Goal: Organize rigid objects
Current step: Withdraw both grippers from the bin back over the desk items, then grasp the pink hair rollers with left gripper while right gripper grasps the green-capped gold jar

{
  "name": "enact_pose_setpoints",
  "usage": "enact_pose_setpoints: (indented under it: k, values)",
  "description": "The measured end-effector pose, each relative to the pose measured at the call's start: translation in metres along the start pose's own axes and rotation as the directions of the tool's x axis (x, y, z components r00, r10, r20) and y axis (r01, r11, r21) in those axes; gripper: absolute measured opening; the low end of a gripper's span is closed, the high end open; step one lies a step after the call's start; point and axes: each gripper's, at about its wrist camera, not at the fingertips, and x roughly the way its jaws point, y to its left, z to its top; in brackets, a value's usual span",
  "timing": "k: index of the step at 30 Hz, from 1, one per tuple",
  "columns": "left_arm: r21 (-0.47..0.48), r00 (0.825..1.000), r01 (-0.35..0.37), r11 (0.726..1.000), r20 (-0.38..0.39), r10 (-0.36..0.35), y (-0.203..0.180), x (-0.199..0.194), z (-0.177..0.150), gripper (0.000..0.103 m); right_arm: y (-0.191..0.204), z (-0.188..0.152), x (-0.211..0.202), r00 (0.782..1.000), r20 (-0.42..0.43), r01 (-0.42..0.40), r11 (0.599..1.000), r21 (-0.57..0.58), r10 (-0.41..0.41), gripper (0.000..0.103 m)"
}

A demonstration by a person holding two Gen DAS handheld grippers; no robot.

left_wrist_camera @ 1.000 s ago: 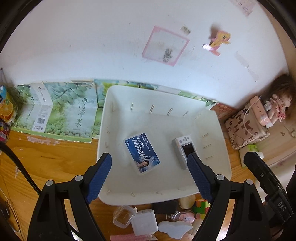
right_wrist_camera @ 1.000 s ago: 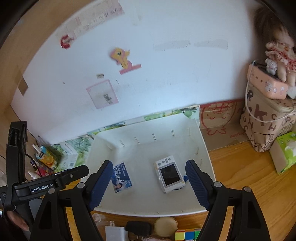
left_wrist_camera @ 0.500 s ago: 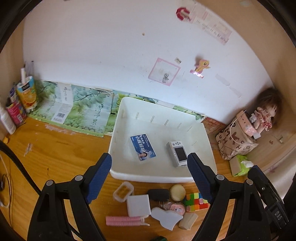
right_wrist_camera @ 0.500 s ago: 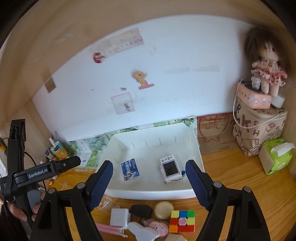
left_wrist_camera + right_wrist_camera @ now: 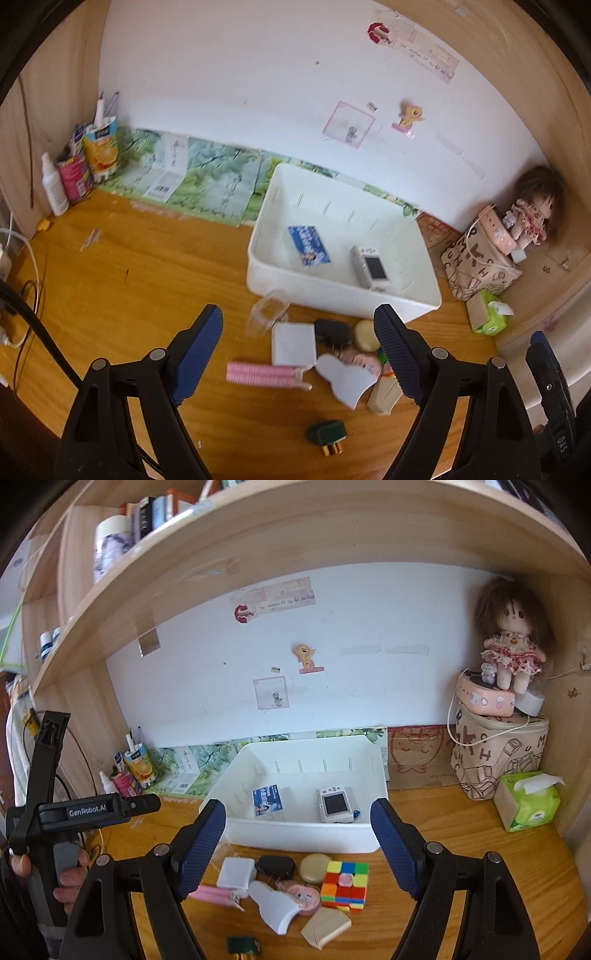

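White plastic bin at 12 o'clock on wooden tabletop holds two items: blue card box, white handheld device. Roughly ten pieces, including a multicoloured puzzle cube, remain outside at 6 o'clock. Left tongs and right tongs both released, empty.

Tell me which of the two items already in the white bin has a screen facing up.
The small white camera, lying on the right side of the white bin. The other item, the blue card packet to its left, shows only printed blue packaging.

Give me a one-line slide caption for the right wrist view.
Open right gripper above desk clutter; white bin holds camera and blue card.
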Motion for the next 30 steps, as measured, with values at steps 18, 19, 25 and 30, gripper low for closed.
enact_pose_setpoints:
  k: [18, 19, 25, 30]
  values:
    - [-0.005, 0.978, -0.09, 0.996, -0.187, 0.088, 0.021, 0.037, -0.052, 0.086, 0.009, -0.073, -0.009, 0.999, 0.036, -0.032, 0.999, -0.025, 0.032, 0.081]
    - [0.003, 0.975, -0.093, 0.996, -0.201, 0.091, 0.02, 0.041, -0.053, 0.086, 0.01, -0.078, -0.006, 0.999, 0.019, -0.045, 0.999, -0.026, 0.046, 0.081]
    - [0.028, 0.959, -0.08, 0.996, -0.272, 0.085, 0.018, 0.061, -0.059, 0.086, 0.027, -0.106, 0.013, 0.993, -0.073, -0.101, 0.992, -0.081, 0.095, 0.082]
    - [0.039, 0.946, -0.069, 0.997, -0.315, 0.078, 0.017, 0.08, -0.058, 0.086, 0.042, -0.123, 0.029, 0.981, -0.137, -0.149, 0.983, -0.108, 0.134, 0.081]
